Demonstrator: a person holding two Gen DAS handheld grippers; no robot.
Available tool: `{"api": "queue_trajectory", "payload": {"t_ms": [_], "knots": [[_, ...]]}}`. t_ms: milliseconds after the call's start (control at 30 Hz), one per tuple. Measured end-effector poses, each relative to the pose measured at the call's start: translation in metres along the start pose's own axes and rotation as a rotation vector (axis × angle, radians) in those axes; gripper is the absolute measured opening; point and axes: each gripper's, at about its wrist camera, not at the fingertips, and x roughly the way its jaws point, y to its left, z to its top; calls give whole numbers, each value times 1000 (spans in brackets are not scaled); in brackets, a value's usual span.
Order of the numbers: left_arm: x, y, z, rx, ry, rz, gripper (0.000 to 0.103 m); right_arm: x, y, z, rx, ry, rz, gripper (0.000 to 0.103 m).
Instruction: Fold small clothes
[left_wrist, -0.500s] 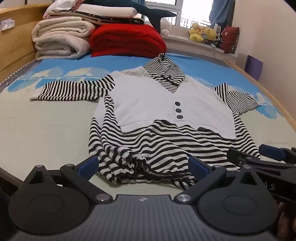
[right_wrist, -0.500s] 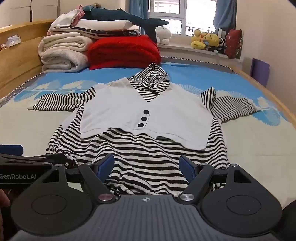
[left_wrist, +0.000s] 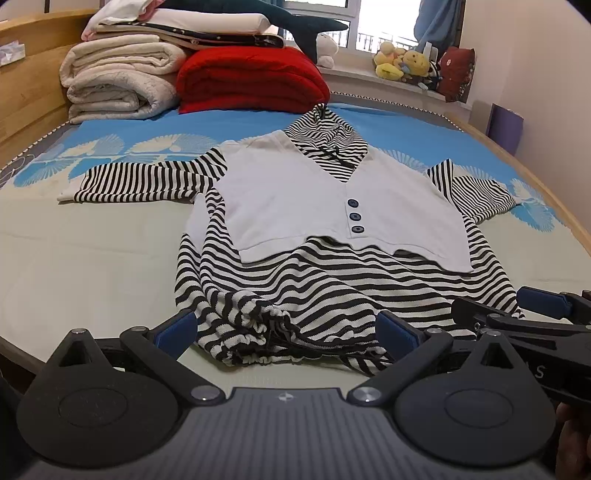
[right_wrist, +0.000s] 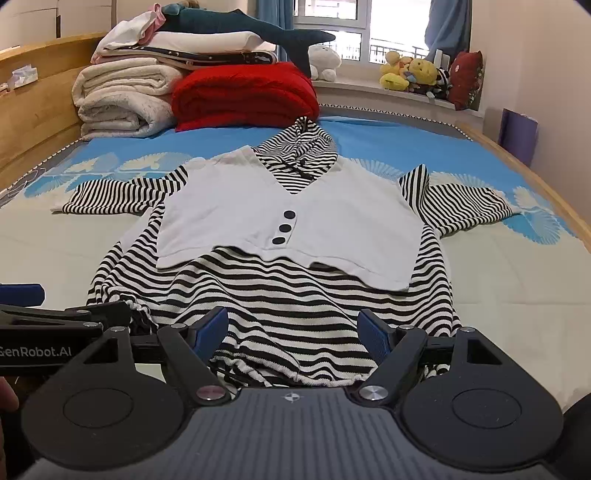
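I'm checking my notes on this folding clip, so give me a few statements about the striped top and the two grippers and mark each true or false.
1. The striped top lies spread on the bed with both sleeves out to the sides. True.
2. The white front panel has five buttons. False: three dark buttons show.
3. The left gripper is open at the bunched hem. True.
4. The right gripper is clamped on a sleeve. False: it is open, near the hem.
5. A red blanket sits folded beyond the hood. True.
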Motion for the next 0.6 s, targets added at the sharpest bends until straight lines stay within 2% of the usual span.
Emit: {"api": "queue_trajectory", "payload": {"t_ms": [600], "knots": [[2,-1,-1,5,-4,3,102,2,2,0,0,12,-6,78]]}}
